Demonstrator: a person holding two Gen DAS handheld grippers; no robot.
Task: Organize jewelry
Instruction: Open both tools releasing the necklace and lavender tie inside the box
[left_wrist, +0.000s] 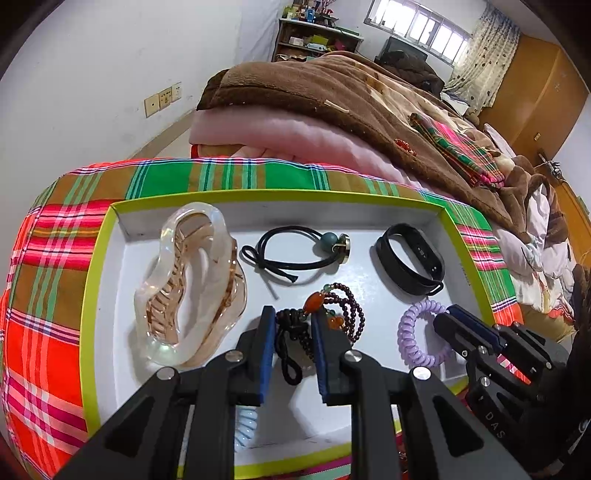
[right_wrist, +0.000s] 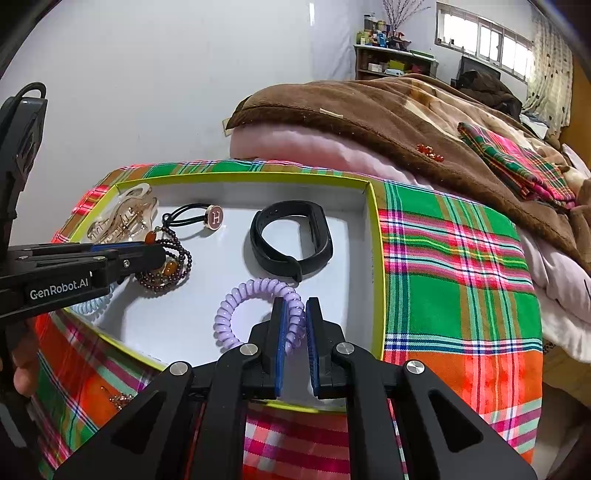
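Right wrist view: right tool (right_wrist: 294, 310) clamped on purple coil tie (right_wrist: 236, 299) inside tray (right_wrist: 373, 221).

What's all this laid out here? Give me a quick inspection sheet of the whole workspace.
Surface: plaid cloth under a shallow white tray with a lime rim.
Job's things: in the tray, clear hair claw, black hair tie with a button, black wristband, dark bead bracelet, purple coil tie, pale blue coil tie.
Clutter: small gold piece on the cloth.
Grippers: left gripper closed on the bead bracelet; right gripper shut on the purple coil tie.
Cables: one on the left gripper's body.
Surroundings: brown blanket, shelf, window.
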